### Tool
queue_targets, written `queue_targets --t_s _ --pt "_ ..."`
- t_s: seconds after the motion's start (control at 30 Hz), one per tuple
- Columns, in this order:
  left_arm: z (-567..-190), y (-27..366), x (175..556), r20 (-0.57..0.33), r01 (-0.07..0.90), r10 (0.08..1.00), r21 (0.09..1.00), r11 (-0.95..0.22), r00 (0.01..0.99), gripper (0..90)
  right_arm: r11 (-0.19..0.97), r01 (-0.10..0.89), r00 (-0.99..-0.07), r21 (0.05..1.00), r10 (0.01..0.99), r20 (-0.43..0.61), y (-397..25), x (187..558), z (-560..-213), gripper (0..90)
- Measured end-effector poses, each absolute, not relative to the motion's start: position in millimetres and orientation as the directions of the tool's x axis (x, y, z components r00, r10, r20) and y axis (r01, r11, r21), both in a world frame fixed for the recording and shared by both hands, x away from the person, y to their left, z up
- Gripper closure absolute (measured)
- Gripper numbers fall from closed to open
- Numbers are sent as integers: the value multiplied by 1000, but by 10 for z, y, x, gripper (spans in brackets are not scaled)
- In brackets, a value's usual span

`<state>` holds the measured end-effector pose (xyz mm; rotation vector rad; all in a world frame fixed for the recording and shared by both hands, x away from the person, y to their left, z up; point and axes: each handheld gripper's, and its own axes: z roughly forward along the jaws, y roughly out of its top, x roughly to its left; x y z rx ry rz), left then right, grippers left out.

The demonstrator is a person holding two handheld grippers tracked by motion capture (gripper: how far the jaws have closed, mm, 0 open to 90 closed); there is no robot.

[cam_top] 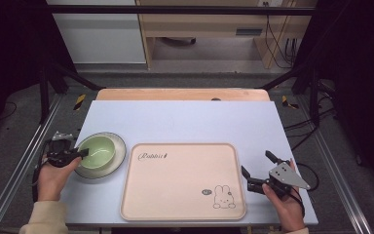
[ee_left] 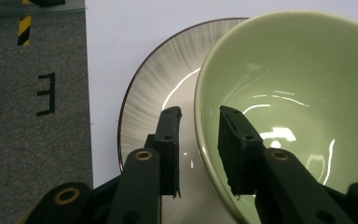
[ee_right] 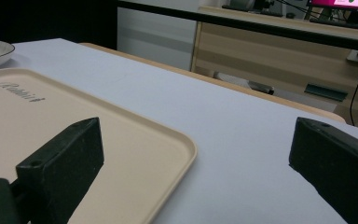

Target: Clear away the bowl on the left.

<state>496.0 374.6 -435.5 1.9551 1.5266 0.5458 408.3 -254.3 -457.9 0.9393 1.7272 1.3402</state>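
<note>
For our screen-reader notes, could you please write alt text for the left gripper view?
The left gripper straddles the rim of a green bowl, jaws not yet touching it. The bowl sits on a striped plate on a white table.

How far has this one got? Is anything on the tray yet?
Nothing looks done: the beige rabbit-print tray is bare. In hand: the left gripper has its jaws either side of the pale green bowl's rim, not visibly clamped, with the bowl sitting on the grey streaked plate. The right gripper hovers open beside the tray. Any moving of dishes remains.
</note>
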Motion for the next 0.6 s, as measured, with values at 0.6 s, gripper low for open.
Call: queue_targets --t_s 0.6 --pt "-4401 3748 4944 -65 698 969 705 -123 236 822 190 107 -456 976 881 -122 -2537 4113 -4591 32"
